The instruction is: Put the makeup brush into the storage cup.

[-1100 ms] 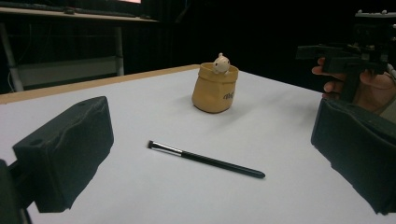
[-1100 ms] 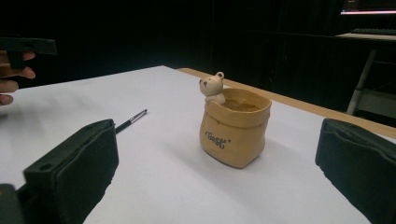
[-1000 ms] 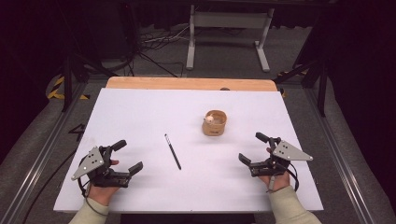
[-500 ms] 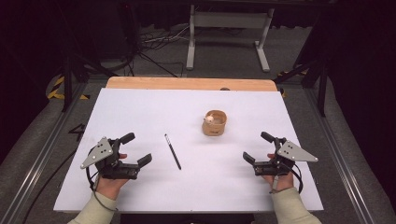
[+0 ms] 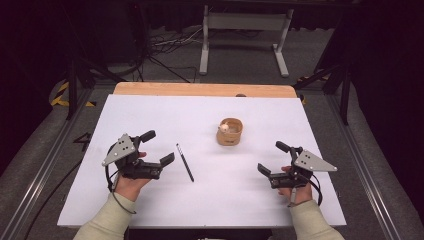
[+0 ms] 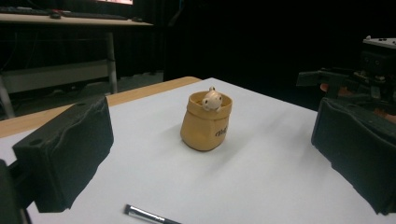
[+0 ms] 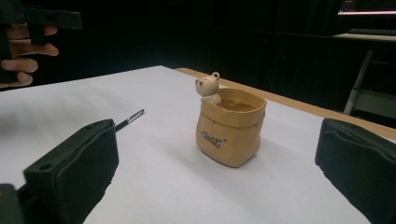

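Two grippers, left (image 5: 159, 149) and right (image 5: 270, 159), are held apart-jawed, nothing gripped. Pen (image 5: 184, 162) lies centre-left, just right of the left gripper; pot (image 5: 229, 132) centre. Approach step judged; next, pen must be straddled and pinched.

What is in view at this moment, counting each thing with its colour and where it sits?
Pot: one, tan, sack-shaped, upright on the sheet right of centre; a small pale bear figure at its rim.
Pen: one, black with a silver tip, flat on the sheet left of the pot, apart from it.
Sheet: one, white, covering most of the table.
Table: one, wooden edge showing at the far side.
Stand: one, grey metal, on the floor beyond the table.
Left gripper: one, black, open, near the pen.
Right gripper: one, black, open, at the sheet's near right.
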Tool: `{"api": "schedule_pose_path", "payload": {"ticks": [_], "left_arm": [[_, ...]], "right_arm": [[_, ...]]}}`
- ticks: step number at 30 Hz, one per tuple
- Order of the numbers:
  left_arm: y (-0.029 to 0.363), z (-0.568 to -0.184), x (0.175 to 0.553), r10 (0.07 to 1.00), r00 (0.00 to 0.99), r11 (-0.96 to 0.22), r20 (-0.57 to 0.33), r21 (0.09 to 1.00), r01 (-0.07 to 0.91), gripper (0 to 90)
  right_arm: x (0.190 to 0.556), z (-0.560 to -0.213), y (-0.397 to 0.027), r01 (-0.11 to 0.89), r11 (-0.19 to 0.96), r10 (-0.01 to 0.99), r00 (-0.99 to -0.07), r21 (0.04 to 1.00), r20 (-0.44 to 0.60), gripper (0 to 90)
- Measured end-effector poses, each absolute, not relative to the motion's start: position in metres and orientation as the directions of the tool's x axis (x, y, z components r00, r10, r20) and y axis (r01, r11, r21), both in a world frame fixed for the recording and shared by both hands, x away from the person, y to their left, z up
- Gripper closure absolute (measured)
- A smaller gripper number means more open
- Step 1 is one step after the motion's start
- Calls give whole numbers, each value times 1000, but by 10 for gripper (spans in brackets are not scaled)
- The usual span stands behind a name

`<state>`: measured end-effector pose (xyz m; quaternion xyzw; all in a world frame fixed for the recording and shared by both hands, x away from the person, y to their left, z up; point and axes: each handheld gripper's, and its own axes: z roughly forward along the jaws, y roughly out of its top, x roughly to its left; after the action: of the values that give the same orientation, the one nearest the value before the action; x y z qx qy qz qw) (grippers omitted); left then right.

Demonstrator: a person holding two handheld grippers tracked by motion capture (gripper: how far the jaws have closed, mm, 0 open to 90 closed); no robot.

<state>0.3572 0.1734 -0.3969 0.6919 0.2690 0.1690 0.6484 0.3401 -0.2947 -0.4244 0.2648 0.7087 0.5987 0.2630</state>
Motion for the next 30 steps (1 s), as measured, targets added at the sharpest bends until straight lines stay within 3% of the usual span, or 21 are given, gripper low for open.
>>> {"api": "schedule_pose_path", "payload": {"ticks": [7, 12, 21, 30], "left_arm": [[164, -393, 367, 573, 811, -25, -118, 987, 161, 0], [157, -391, 379, 573, 796, -70, -194, 956, 284, 0], [149, -383, 396, 613, 776, -153, -150, 941, 302, 0], [132, -370, 420, 659, 733, -280, -167, 850, 445, 0]], "right_arm": [[340, -423, -295, 52, 142, 696, -715, 988, -63, 0], [340, -422, -294, 44, 141, 702, -709, 989, -69, 0], [337, -419, -296, 22, 143, 691, -718, 989, -84, 0], [337, -418, -294, 39, 137, 670, -740, 990, -64, 0]]}}
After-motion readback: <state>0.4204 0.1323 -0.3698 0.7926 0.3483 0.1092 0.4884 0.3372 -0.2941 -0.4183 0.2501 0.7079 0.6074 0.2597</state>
